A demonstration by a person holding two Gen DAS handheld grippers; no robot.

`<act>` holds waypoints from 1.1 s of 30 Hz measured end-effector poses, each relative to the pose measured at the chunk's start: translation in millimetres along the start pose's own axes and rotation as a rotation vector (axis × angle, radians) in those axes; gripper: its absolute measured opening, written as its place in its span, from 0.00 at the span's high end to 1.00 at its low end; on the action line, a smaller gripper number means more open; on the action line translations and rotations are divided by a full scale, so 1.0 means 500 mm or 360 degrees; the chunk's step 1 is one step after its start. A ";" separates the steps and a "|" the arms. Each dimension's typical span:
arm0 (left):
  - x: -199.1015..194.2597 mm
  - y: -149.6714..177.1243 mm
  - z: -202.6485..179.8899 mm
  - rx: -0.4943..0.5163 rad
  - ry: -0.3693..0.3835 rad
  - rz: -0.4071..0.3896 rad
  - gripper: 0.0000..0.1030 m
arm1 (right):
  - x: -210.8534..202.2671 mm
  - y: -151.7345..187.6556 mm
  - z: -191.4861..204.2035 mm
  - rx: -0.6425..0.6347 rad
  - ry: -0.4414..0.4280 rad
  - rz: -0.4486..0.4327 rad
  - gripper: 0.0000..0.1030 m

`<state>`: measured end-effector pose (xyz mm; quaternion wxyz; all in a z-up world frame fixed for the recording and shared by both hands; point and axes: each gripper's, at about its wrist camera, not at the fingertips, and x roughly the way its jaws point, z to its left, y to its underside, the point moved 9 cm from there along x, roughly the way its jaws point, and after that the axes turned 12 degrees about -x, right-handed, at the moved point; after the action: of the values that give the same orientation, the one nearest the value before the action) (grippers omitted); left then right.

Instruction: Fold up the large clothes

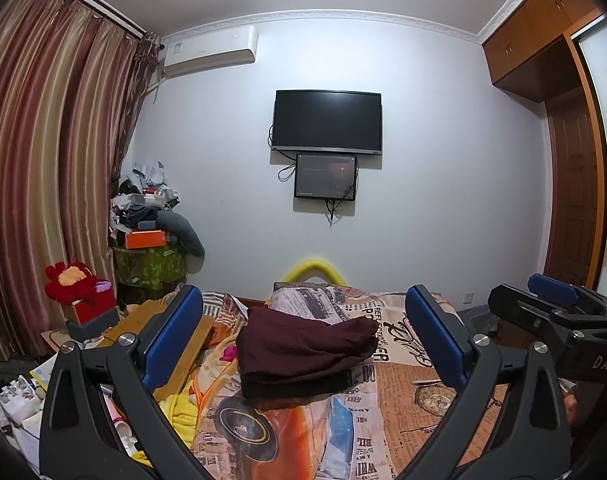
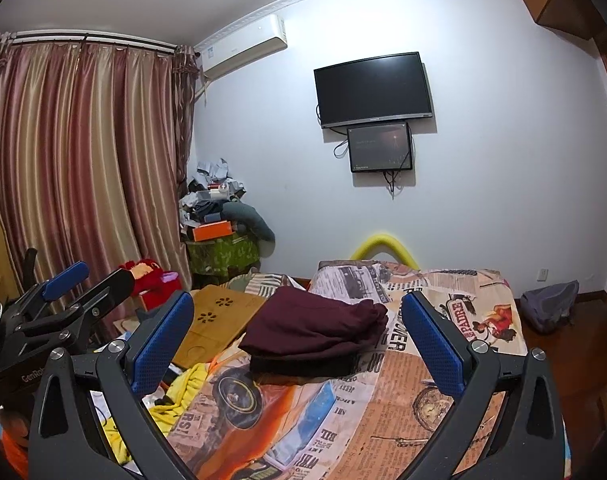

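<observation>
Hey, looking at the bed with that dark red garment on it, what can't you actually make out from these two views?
- Garment: which kind it is; folds hide its shape in both views.
- Small screen: its text is too small to read.
- Left claw: its label is cut off in the right wrist view.
- Pile in the corner: items overlap, too small to tell apart.
- Bed: the claws and the bottom edge hide its near end.
</observation>
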<state>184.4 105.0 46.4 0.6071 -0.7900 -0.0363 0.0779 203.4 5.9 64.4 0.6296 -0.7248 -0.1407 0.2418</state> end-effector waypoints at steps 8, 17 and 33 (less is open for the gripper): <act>0.001 -0.001 0.001 0.0017 -0.0024 -0.0017 0.01 | 0.003 0.000 -0.001 0.0003 0.0003 0.0001 0.00; 0.000 0.001 0.004 0.0015 -0.0016 -0.0013 0.00 | 0.001 -0.002 -0.002 0.0005 0.0006 0.0005 0.00; 0.013 0.001 0.008 -0.0022 0.0053 0.0042 0.00 | 0.001 -0.008 -0.004 0.0003 0.0026 0.0001 0.00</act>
<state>190.0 109.5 44.5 0.6009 -0.7958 -0.0162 0.0725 205.2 5.0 68.2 0.6313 -0.7262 -0.1352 0.2363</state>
